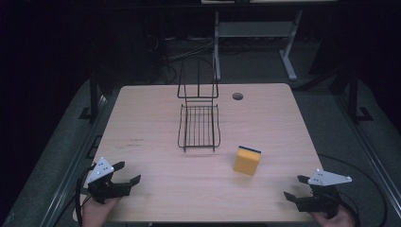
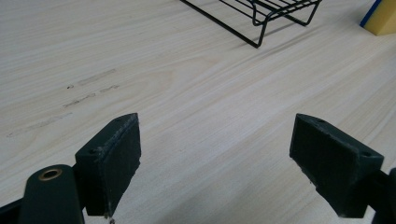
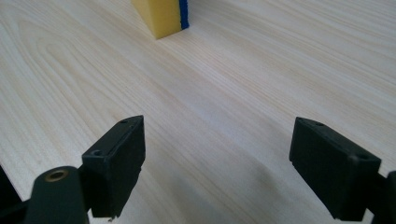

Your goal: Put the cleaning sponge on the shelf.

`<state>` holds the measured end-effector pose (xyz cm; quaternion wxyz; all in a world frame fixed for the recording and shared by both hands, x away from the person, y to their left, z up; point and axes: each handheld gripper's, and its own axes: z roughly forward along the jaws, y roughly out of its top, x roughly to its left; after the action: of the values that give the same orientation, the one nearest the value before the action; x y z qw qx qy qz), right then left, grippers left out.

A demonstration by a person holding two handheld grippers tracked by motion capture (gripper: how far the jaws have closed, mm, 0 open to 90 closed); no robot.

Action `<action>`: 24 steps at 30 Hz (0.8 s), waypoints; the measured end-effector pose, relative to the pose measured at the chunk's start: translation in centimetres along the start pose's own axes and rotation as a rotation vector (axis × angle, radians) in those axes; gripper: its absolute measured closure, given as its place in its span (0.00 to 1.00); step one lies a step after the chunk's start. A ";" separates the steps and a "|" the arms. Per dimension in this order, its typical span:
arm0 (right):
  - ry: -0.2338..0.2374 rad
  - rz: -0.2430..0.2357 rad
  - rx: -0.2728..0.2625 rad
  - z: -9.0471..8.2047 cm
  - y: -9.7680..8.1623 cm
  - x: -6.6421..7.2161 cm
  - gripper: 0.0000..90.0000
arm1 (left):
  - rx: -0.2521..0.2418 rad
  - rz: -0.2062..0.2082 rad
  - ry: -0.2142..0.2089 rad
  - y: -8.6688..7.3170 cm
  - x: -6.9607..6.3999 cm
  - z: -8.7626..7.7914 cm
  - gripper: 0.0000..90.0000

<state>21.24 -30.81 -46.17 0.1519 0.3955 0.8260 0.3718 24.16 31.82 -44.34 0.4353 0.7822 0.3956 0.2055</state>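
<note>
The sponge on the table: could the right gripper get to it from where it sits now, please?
Probably yes. The right gripper has its jaws open, and bare table lies between it and the sponge. The wire rack stands off to the side.

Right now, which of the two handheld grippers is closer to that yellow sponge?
The right. The right gripper sits near the table's front right corner, a short way from the sponge. The left gripper is at the front left, farther across the table.
</note>
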 end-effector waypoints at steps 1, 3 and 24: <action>0.002 -0.002 -0.001 0.0 0.0 0.0 0.20 | 0.001 -0.001 0.000 0.0 0.0 0.0 0.18; 0.006 -0.005 0.004 0.1 0.1 0.0 0.20 | 0.007 0.004 0.001 -0.1 0.0 -0.1 0.18; 0.075 -0.088 0.036 2.1 3.2 0.9 0.19 | 0.000 -0.012 0.013 -0.4 0.1 -0.7 0.18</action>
<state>23.52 -27.73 -45.19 0.1300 0.3474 0.8543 0.3641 23.60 32.40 -44.36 0.4338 0.7786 0.4029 0.2080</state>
